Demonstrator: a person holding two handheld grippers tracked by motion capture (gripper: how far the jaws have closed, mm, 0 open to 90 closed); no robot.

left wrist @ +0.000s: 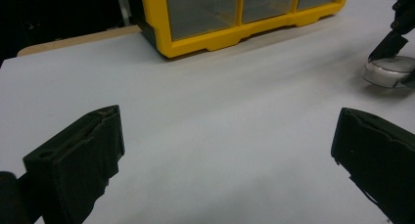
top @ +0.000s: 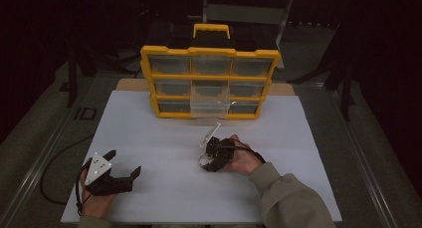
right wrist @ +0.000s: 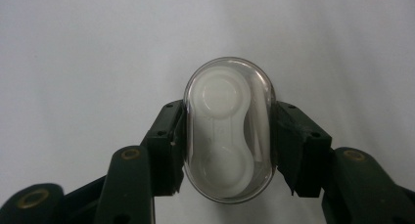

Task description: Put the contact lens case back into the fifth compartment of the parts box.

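Nearest the camera in the high view is the person's left hand at about 7 o'clock, and it holds the left gripper [top: 124, 164] low over the white desk [top: 164, 198]. Its black fingers [left wrist: 78, 160] stand wide apart with bare desk between them. On top of this gripper sits a grey three-cornered plate [top: 98, 167], and a dark cable [top: 52, 185] curls away from it off the left side of the desk. A bit past the middle of the desk, toward 5 o'clock, the person's right hand holds the right gripper [top: 206, 161]. The arm comes up from the bottom in a tan sleeve [top: 293, 203]. In the right gripper view, the two fingers [right wrist: 166, 141] press on both long sides of a small clear oval case [right wrist: 229, 128], so this gripper is holding it. Inside the clear case is a white piece with two round cups, one above the other. The case sits right down on the desk. From the left gripper view, the same case [left wrist: 389, 70] shows far off at about 2 o'clock, with the other gripper's dark tips on it. At 12 o'clock on the desk stands a yellow box with clear drawers [top: 210, 83] and a yellow handle [top: 212, 30] on top. One clear drawer [top: 210, 106] in the bottom middle sticks out toward the person. The box is well apart from the case.
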